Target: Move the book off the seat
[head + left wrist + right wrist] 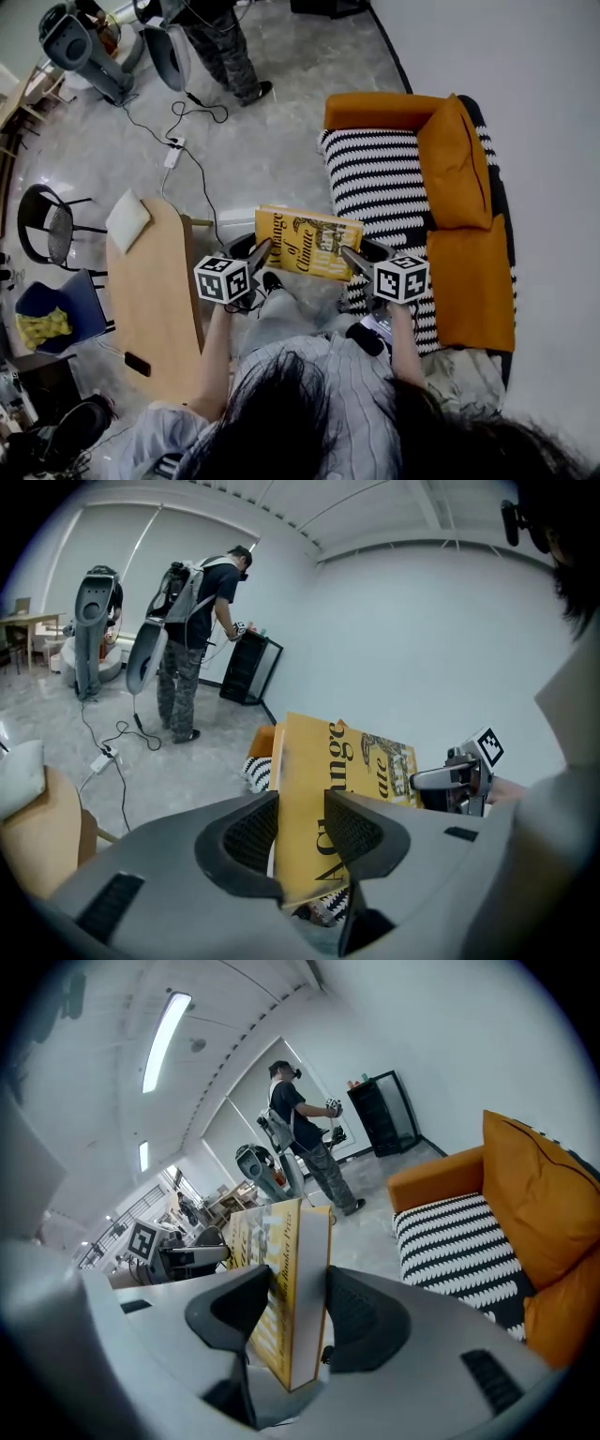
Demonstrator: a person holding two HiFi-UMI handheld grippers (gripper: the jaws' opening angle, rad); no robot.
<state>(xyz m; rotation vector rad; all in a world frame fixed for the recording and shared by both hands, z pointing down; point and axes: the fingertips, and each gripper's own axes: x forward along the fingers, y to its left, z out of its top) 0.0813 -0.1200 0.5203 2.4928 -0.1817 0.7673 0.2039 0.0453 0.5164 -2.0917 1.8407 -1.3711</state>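
Observation:
A yellow book [305, 244] hangs in the air between both grippers, just left of the black-and-white striped seat [375, 187] of the orange sofa. My left gripper [261, 253] is shut on the book's left edge, and my right gripper [354, 261] is shut on its right edge. In the left gripper view the jaws [300, 832] clamp the book [347, 780] near its spine, with the right gripper [459, 780] visible beyond. In the right gripper view the jaws [298, 1307] pinch the upright book [286, 1279], with the left gripper [178, 1255] behind it.
An orange cushion [455, 159] leans on the sofa back. A wooden table [155, 291] with a white pad stands at my left. A power strip [173, 153] and cables lie on the floor. A person [225, 47] stands at the far end by some machines. A black chair [47, 225] is far left.

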